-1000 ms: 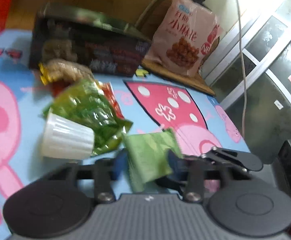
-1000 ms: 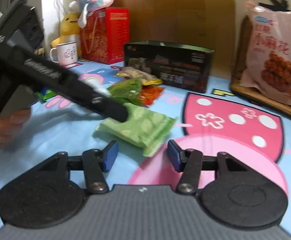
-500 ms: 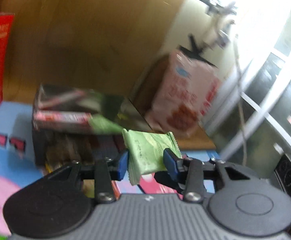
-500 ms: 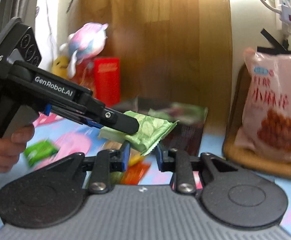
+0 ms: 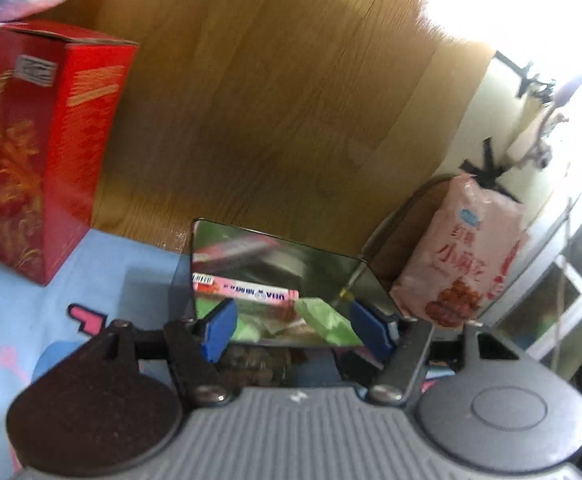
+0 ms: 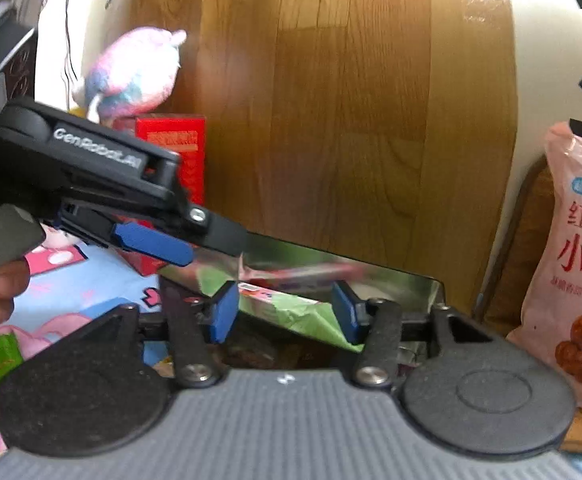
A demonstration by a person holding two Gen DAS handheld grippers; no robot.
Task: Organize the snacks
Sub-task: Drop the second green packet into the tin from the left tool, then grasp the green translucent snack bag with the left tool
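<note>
The dark snack box [image 5: 279,258] with a shiny inner wall stands open on the table. A light green snack packet [image 5: 323,320] lies inside it, beside a pink packet [image 5: 247,293]. My left gripper [image 5: 297,330] is open and empty above the box opening. In the right wrist view the left gripper [image 6: 195,248] reaches in from the left over the box [image 6: 395,280]. My right gripper [image 6: 287,316] is open just in front of the box, with the green packet [image 6: 303,316] seen between its fingers, not gripped.
A red gift box [image 5: 39,152] stands at the back left, also in the right wrist view [image 6: 175,152], with a plush toy [image 6: 131,72] on it. A large pink snack bag [image 5: 463,256] leans at the right on a wooden board. A wood panel is behind.
My left gripper carried the green packet up from the table to the box, opened and dropped it in. My right gripper rose to the box and opened wider.
</note>
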